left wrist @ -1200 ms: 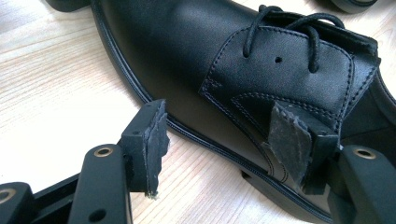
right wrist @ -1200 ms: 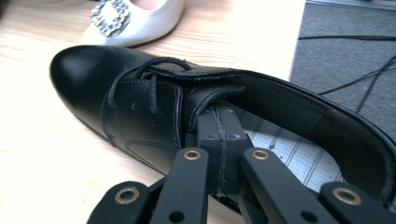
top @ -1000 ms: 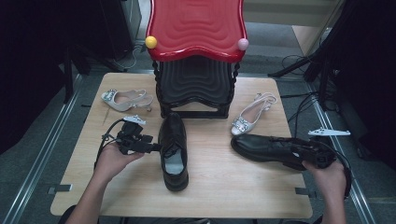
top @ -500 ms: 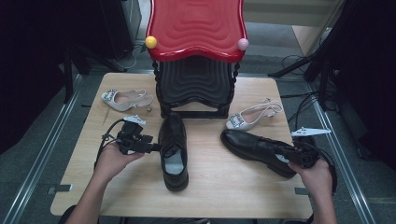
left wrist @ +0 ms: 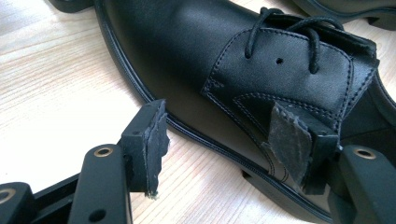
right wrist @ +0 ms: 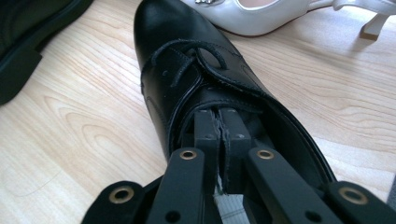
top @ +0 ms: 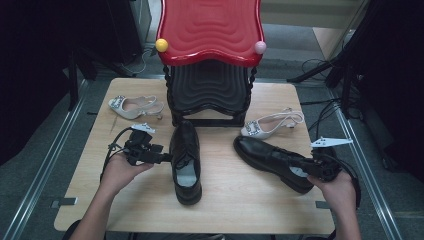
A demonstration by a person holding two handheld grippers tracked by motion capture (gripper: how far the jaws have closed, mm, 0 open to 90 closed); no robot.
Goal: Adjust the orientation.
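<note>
Two black lace-up shoes lie on the wooden table (top: 150,215). The left black shoe (top: 185,160) points toward the rack. My left gripper (top: 164,158) sits at its left flank, open; in the left gripper view (left wrist: 224,149) one pad rests over the table and the other touches the shoe's side (left wrist: 187,51). The right black shoe (top: 272,160) lies at an angle, toe toward the middle. My right gripper (top: 309,170) is shut inside its opening; in the right gripper view the jaws (right wrist: 222,128) are pressed together just behind the tongue of this shoe (right wrist: 187,60).
A red-topped stool (top: 210,30) over a black rack (top: 210,95) stands at the table's back middle, with a yellow ball (top: 161,45) and a pink ball (top: 260,47) on its corners. One white slingback (top: 135,106) lies back left; another (top: 272,125) lies behind the right black shoe.
My right gripper has carried the right black shoe leftward, toward the table's middle. The nearby white slingback turned slightly. The left hand and left shoe have stayed put.
</note>
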